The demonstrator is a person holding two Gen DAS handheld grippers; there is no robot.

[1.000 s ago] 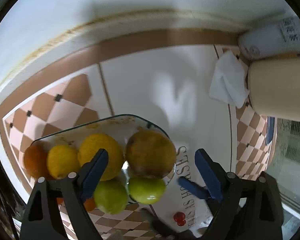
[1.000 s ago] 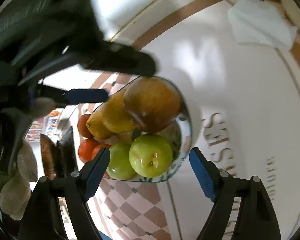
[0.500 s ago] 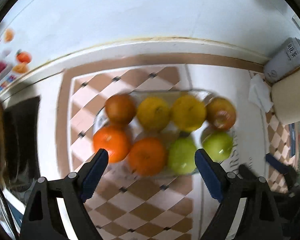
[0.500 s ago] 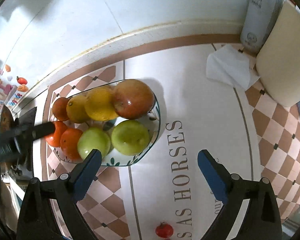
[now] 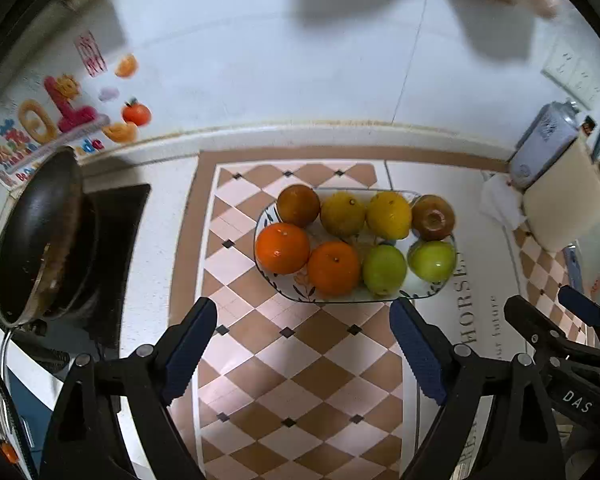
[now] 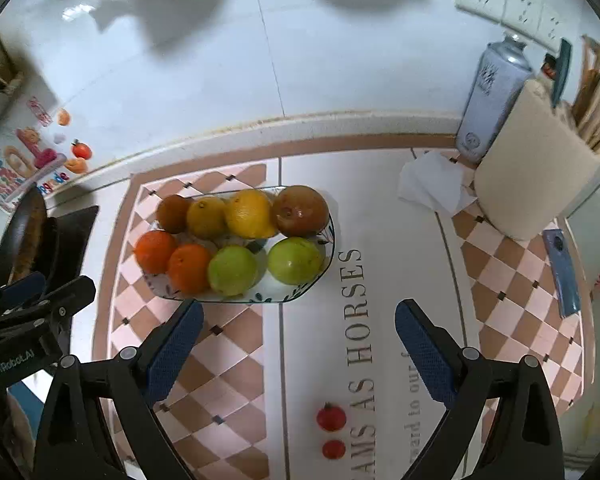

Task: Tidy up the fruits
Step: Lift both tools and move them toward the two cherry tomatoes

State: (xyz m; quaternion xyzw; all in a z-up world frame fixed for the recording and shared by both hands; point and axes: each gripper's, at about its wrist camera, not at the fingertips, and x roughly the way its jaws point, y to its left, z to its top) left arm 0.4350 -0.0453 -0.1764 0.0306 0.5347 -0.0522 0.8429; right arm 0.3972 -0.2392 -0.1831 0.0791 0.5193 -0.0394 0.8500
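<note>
An oval plate [image 6: 327, 236] holding eight fruits in two rows sits on a checkered mat [image 6: 228, 344]. Left gripper [image 5: 300, 352] and right gripper [image 6: 296, 336], both spread and empty, hover over bare mat near the plate's front rim. A dark pan [image 5: 40, 232], perhaps on a stove, stands left.

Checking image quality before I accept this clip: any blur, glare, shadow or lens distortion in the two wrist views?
Left wrist view: strong fisheye bending of the counter edge; fruit tray sharp; a pale blurred shape at top right; large soft shadows on the wall tiles. Right wrist view: equally curved, sharp overall; small glare spot on the wall at upper left, broad shadows across the top, corners vignetted black.
</note>
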